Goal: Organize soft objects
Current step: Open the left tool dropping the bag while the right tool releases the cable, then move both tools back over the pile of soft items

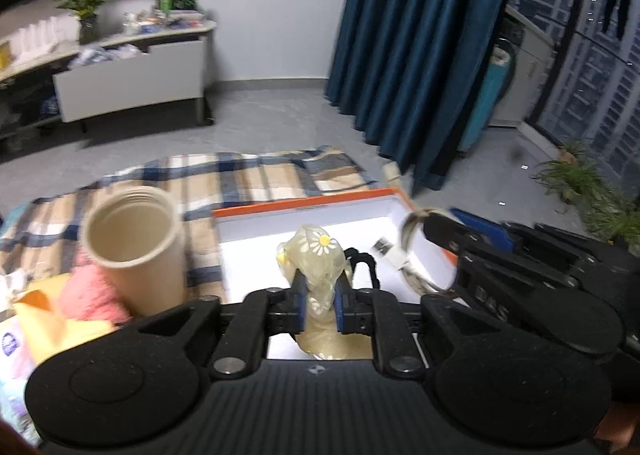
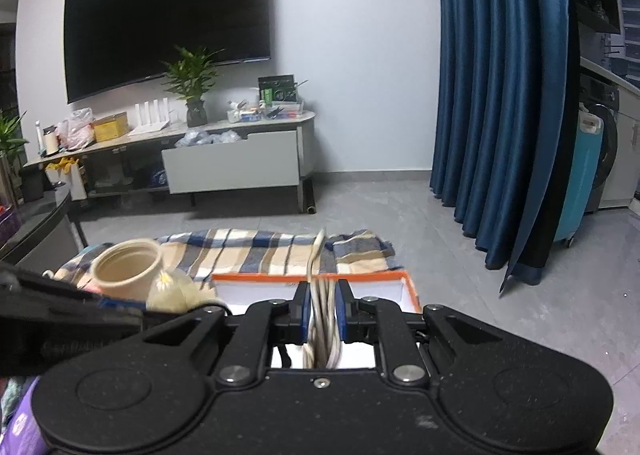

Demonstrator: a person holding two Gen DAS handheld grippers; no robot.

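Note:
My left gripper [image 1: 320,297] is shut on a sheer beige cloth with daisy prints [image 1: 318,255] and holds it above the white inside of an orange-rimmed box [image 1: 304,205]. My right gripper [image 2: 323,309] is shut on a coiled white cable [image 2: 322,315] over the same box [image 2: 360,276]. The right gripper also shows in the left wrist view [image 1: 424,227], with the cable [image 1: 412,255] hanging into the box. The daisy cloth shows at the left in the right wrist view [image 2: 172,291].
A beige cylinder cup [image 1: 136,243] and pink fluffy yarn [image 1: 88,291] lie left of the box on a plaid blanket [image 1: 240,179]. Yellow paper [image 1: 44,315] lies nearby. A TV stand [image 2: 224,159], blue curtain [image 2: 500,95] and potted plants [image 1: 580,179] stand beyond.

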